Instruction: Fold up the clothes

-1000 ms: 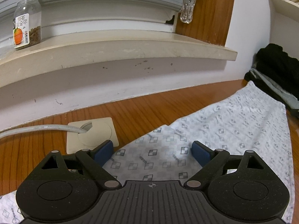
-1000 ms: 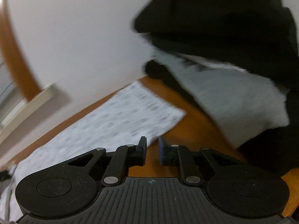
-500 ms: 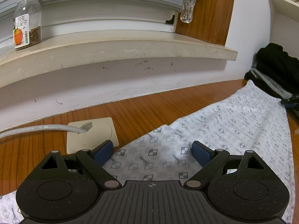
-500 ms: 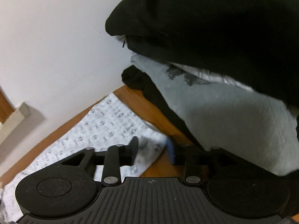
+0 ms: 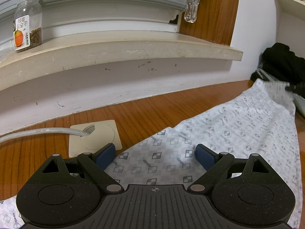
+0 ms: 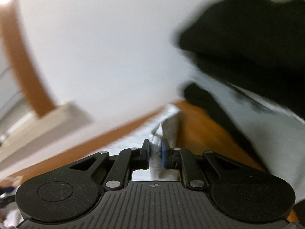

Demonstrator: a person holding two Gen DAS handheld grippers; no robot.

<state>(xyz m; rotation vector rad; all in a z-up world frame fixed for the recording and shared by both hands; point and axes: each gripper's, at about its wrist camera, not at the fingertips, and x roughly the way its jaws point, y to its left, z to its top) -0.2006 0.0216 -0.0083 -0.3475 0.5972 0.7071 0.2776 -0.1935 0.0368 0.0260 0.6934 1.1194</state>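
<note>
A white garment with a small grey check print (image 5: 225,137) lies spread on the wooden table (image 5: 152,110). My left gripper (image 5: 155,153) is open, low over the garment's near part, its blue pads on either side of the cloth. My right gripper (image 6: 154,152) is shut on the garment's far corner (image 6: 165,127) and holds it lifted; the view is blurred. In the left wrist view that raised corner (image 5: 278,89) shows at the far right with the dark right gripper (image 5: 296,87) on it.
A pile of black and grey clothes (image 5: 282,64) sits at the table's far right, also in the right wrist view (image 6: 247,47). A beige cable plate (image 5: 95,137) with a grey cable (image 5: 38,132) lies left. A windowsill (image 5: 114,45) carries a jar (image 5: 28,32).
My right gripper moved onto the garment's far corner, shut on it and lifted it. My left gripper has stayed still and open.
</note>
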